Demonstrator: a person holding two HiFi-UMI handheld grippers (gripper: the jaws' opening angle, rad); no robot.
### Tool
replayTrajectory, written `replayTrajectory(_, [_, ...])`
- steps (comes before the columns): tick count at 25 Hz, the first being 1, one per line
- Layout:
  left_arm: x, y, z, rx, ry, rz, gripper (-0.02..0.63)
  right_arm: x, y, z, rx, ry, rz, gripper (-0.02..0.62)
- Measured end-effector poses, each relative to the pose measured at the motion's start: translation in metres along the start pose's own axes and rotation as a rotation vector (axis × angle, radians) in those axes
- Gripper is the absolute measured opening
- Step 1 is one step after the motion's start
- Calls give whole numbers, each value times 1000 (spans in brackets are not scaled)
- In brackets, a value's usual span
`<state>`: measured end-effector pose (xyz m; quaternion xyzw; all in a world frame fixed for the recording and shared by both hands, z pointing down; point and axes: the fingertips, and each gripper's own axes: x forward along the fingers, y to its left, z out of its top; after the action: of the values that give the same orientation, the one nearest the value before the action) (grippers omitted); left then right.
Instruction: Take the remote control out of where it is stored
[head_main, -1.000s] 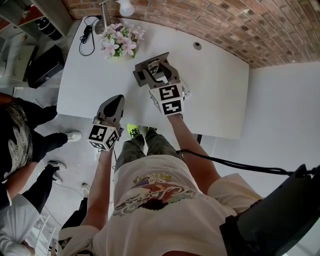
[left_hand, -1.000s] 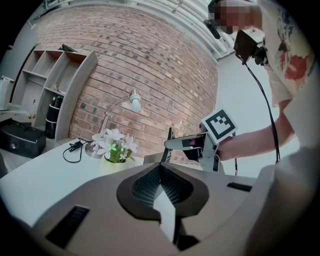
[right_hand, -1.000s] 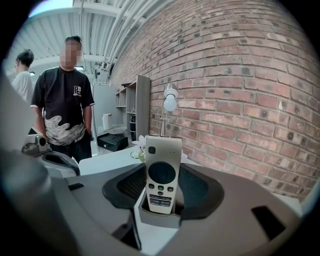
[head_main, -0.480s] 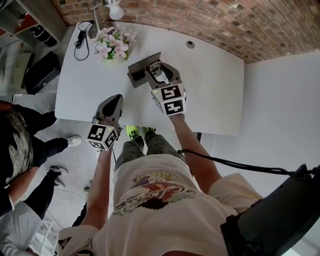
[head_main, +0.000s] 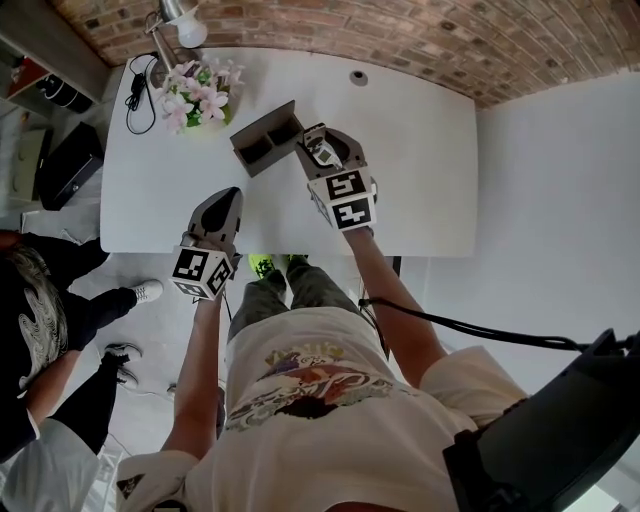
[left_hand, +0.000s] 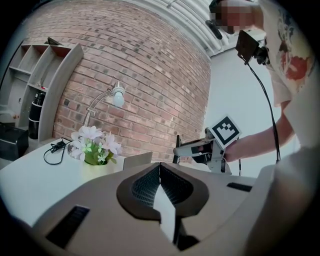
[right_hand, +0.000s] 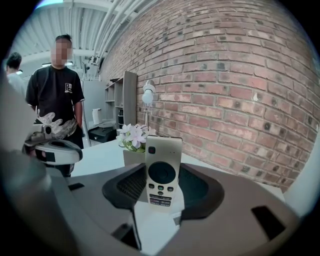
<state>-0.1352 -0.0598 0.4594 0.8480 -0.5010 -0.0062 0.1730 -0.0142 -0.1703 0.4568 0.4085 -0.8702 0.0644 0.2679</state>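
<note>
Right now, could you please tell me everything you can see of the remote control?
The remote control is a slim, cream, plastic-looking bar with a red button at its top corner, a large dark round pad, and small buttons beneath. It stands roughly upright, clamped at its lower end between the tongs of the right gripper, above the table, beside the grey holder.

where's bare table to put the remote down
Widest bare patch: the table's right half, bordered by the cable hole, the right tool holding the remote control, and the table's right edge. A smaller patch lies front-left, between the flowers and the left tool. Back left is crowded: lamp, cord, flowers, grey holder.
</note>
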Motion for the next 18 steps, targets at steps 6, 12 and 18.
replayTrajectory(6, [18,-11,-10,-6,15,-20,6,-10,-26,-25,12,39,-24,206])
replayTrajectory(12, [38,-24,-14,-6,24,-36,6,-17,-48,-41,27,63,-34,206])
replayTrajectory(18, [58,-41,-17,0,34,-53,6,-27,-67,-57,54,85,-31,206])
